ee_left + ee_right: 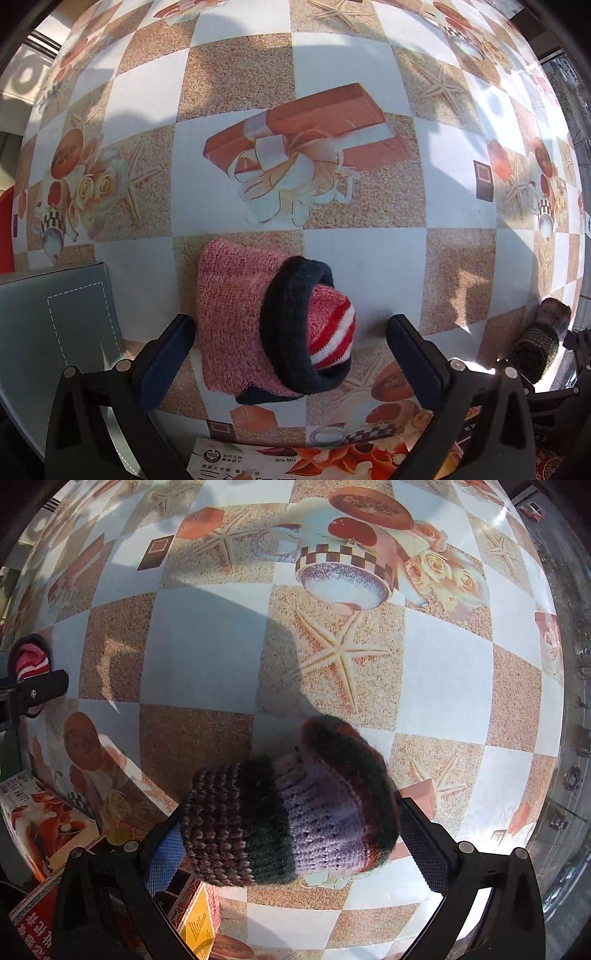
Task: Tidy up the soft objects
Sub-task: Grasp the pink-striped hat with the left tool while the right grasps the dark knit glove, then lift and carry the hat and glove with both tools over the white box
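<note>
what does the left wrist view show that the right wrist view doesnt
Only the left wrist view: a grey box and the printed gift-box picture, with the pink sock bundle between the open left hand-held gripper.
Only the right wrist view: the printed cup picture and a yellow box.
Both: the checkered tablecloth, both sock bundles, including the purple sock bundle.

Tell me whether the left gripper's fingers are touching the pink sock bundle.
Apart. The left wrist view shows bare tablecloth between the pink sock bundle and each of the fingers; the left gripper stands open.
</note>
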`<state>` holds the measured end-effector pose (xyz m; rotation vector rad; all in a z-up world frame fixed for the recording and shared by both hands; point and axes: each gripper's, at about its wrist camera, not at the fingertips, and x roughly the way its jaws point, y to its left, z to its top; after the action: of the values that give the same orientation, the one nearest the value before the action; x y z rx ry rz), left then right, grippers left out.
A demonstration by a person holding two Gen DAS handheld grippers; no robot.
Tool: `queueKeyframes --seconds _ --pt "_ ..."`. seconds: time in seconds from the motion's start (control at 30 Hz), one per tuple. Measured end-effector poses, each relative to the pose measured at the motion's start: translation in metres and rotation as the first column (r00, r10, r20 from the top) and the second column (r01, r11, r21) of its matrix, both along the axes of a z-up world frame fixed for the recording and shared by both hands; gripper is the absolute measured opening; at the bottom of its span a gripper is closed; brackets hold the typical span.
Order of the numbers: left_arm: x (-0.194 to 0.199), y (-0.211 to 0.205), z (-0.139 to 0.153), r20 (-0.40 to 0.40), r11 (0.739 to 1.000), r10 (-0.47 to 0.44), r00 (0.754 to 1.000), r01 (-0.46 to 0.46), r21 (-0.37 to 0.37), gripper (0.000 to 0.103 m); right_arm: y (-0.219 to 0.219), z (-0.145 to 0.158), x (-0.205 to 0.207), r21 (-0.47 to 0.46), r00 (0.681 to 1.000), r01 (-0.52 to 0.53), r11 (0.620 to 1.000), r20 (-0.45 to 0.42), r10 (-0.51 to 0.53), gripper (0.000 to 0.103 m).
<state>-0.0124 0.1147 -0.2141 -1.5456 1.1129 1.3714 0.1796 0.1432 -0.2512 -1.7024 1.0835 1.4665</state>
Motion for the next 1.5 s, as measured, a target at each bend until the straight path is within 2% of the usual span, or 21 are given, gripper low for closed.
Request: queueKeyframes --seconds 0.13,0.27,0.33,0.37,0.43,0.47,0.5,0.57,0.77,1.0,1.2,1.5 --pt "-0.001 -0.004 0.003 -0.003 1.000 0.006 1.000 -0.006 0.010 0.103 0.001 0.020 0.022 0.044 1.000 0.019 0.999 -0.023 -0.018 0.103" --pt "-0.002 0.000 0.001 0.011 0.999 0.030 0.999 -0.030 -0.034 0.103 -0.001 0.036 0.029 0.033 0.999 0.037 0.999 -0.020 -0.036 0.103" --pt "-0.001 0.000 0.004 0.010 0.999 0.028 1.000 -0.028 -0.022 0.099 0.001 0.041 0.034 0.036 0.998 0.065 0.997 -0.018 -0.064 0.090" --pt "0.001 0.001 0.007 0.005 1.000 0.018 1.000 -0.018 -0.008 0.093 0.001 0.045 0.038 0.041 0.997 0.075 0.996 -0.019 -0.074 0.085" --pt "0.009 0.002 0.015 -0.003 0.999 -0.018 1.000 0.018 0.028 0.077 0.001 0.053 0.044 0.052 0.996 0.087 0.995 -0.027 -0.086 0.064" --pt "0.014 0.004 0.020 -0.008 0.998 -0.047 0.999 0.047 0.045 0.059 0.001 0.055 0.048 0.043 0.995 0.097 0.994 -0.043 -0.095 0.063" --pt "0.020 0.006 0.023 -0.009 0.995 -0.080 0.997 0.080 0.050 0.047 0.001 0.057 0.052 0.031 0.992 0.115 0.993 -0.062 -0.113 0.061" --pt "0.028 0.007 0.029 -0.033 0.990 -0.125 0.992 0.127 0.061 0.040 0.001 0.061 0.061 0.021 0.985 0.157 0.987 -0.081 -0.155 0.060" --pt "0.040 -0.001 0.066 -0.077 0.971 -0.178 0.981 0.187 0.150 0.039 0.000 0.094 0.084 0.032 0.953 0.270 0.962 -0.151 -0.263 0.060" --pt "0.044 -0.028 0.113 -0.093 0.945 -0.208 0.974 0.224 0.238 0.039 0.003 0.155 0.075 0.072 0.926 0.291 0.954 -0.273 -0.262 0.060" --pt "0.039 -0.066 0.144 -0.092 0.926 -0.223 0.970 0.241 0.290 0.039 -0.009 0.195 0.044 0.098 0.911 0.268 0.958 -0.348 -0.220 0.060" --pt "0.010 -0.118 0.184 -0.087 0.906 -0.218 0.972 0.235 0.352 0.039 -0.053 0.229 -0.016 0.132 0.907 0.231 0.964 -0.387 -0.164 0.060"
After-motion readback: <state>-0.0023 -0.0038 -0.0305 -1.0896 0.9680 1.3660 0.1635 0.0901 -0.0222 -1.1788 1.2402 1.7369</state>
